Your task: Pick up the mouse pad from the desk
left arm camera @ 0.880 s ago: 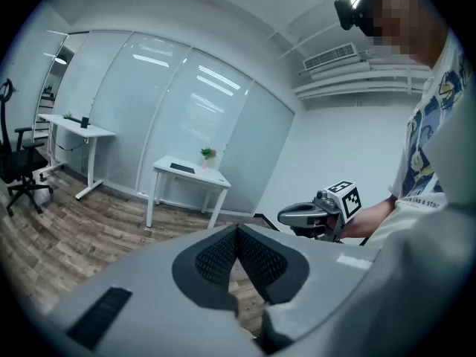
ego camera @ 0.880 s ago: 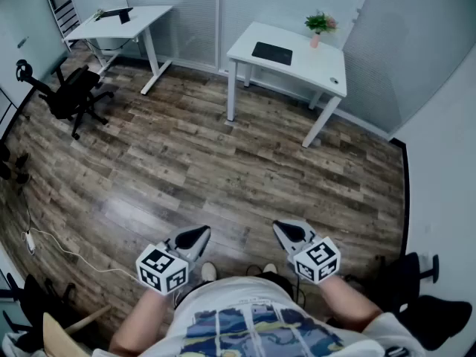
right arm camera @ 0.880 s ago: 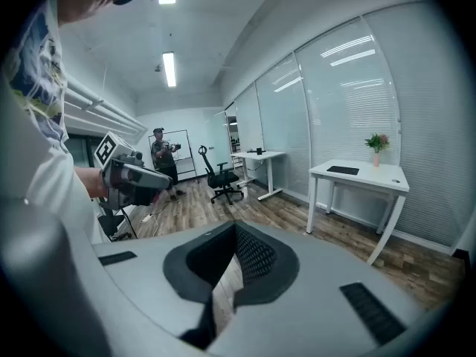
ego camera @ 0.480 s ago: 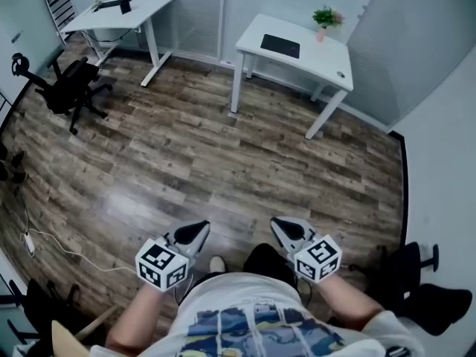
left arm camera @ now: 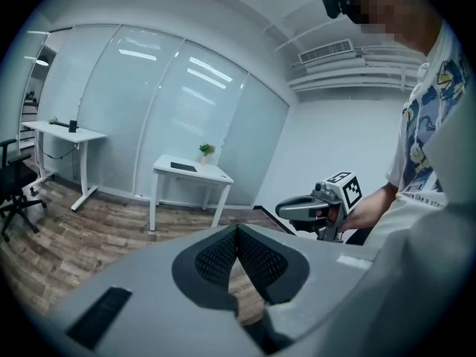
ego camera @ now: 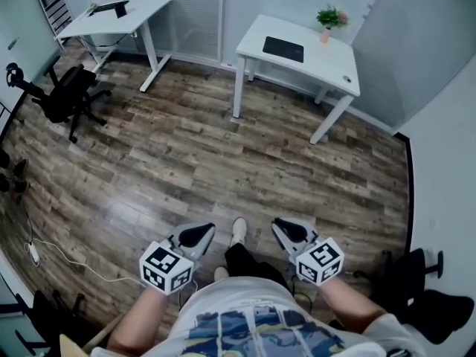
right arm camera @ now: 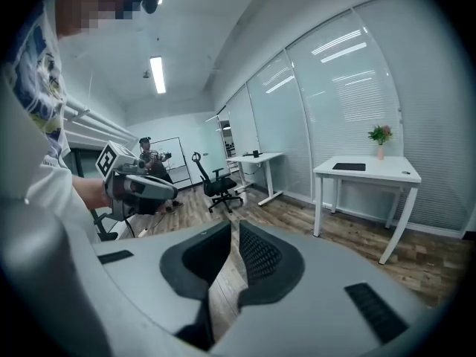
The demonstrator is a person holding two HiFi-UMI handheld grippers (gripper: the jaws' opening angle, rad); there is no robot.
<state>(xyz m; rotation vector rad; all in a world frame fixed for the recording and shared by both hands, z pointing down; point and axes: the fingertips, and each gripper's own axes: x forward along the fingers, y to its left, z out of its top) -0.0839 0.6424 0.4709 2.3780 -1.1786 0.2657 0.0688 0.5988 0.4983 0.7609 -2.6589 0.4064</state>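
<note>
Grippers: two, one in each of the person's hands, held low by the waist over the wood floor point(ego camera: 186, 155).
Left gripper point(left arm camera: 238, 230): jaws closed tip to tip, nothing in them.
Right gripper point(right arm camera: 232, 225): jaws a thin slit apart, nothing between them.
Desks: two, both white. The near desk point(ego camera: 316, 65) stands ahead by the glass wall and the far desk point(ego camera: 145, 7) is off to the left.
Mouse pad point(ego camera: 283, 49): one, dark, lying flat on the left half of the near desk.
Plant point(ego camera: 331, 17): one, in a pink pot at the back corner of the same desk, near the mouse pad but not touching it.
Chair point(ego camera: 67, 95): one black office chair by the far desk.
Mouse pad to jaws: well apart, across the open floor and ahead of both grippers. Neither gripper touches it.
</note>
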